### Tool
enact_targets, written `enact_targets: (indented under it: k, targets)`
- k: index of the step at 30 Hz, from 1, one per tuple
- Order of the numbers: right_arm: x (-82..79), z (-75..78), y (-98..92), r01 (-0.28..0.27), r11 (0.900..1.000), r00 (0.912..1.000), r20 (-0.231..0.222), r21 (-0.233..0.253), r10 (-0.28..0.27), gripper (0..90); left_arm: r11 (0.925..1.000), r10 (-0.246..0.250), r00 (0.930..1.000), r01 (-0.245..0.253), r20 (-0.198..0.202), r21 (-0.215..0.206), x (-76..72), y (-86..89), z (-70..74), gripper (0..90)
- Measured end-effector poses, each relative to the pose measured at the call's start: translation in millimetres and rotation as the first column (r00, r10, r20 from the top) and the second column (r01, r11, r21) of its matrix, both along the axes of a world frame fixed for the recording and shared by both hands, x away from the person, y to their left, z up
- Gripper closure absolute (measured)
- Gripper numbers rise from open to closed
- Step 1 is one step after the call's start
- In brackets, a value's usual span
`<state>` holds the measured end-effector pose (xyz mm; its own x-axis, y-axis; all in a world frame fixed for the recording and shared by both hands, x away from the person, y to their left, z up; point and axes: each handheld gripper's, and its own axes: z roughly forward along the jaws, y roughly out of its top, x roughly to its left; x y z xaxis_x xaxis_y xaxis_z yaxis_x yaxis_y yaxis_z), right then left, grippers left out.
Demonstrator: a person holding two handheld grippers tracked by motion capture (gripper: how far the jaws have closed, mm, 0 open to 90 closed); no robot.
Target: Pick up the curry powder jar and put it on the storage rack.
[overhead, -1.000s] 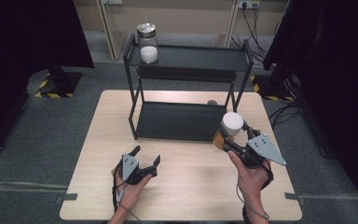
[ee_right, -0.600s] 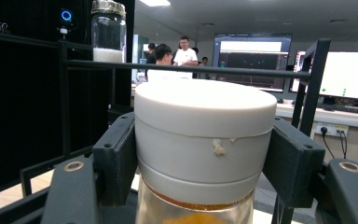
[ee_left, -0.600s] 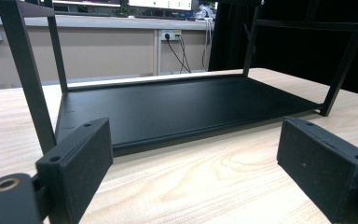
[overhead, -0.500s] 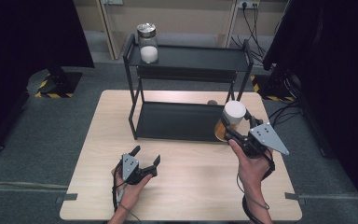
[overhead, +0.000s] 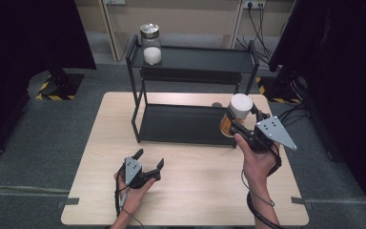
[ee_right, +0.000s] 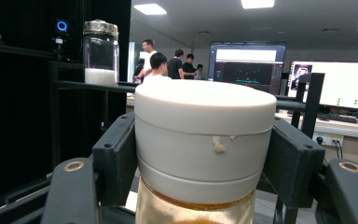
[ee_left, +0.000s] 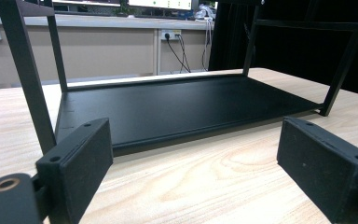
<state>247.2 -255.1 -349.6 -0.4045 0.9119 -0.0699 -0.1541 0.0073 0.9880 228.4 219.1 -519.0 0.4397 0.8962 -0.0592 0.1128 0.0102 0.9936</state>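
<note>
jar lid: white
jar contents: amber
shelf rack: black
second jar: clear, white contents, silvery lid
table: pale wood grain
right gripper: black, grey plate
left gripper: black, grey plate

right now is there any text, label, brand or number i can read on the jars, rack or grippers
No text can be read on anything.
White-lidded jar held in the right gripper: no label, just a small smear on the lid.
Glass jar on the rack top shelf: no label visible.
Left gripper: no markings.
Background monitors: content too small and blurred to read.
</note>
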Motion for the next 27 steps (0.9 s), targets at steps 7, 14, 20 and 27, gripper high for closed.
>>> enact_targets:
  k: [7, 14, 20, 27]
  targets:
    - [4.4, 6.2, 1.9, 0.006, 1.0, 1.0, 0.006, 0.003, -0.006, 34.0, 1.0, 0.001, 1.0, -0.001, 0.001, 0.002, -0.1, -0.3, 0.0, 9.9]
    - [8.4, 10.1, 2.6, 0.014, 1.0, 0.9999, 0.009, 0.006, -0.014, 34.0, 1.0, 0.0, 1.0, 0.0, 0.001, 0.002, -0.1, -0.3, 0.1, 9.9]
    - [11.5, 14.0, 2.6, 0.02, 1.0, 0.9997, 0.013, 0.008, -0.02, 34.0, 1.0, 0.001, 1.0, -0.001, 0.0, 0.001, 0.0, -0.3, 0.0, 9.9]
    - [14.6, 19.2, 3.4, 0.024, 1.0, 0.9995, 0.019, 0.014, -0.024, 34.0, 1.0, 0.0, 1.0, 0.0, 0.001, 0.004, -0.1, -0.4, 0.2, 9.9]
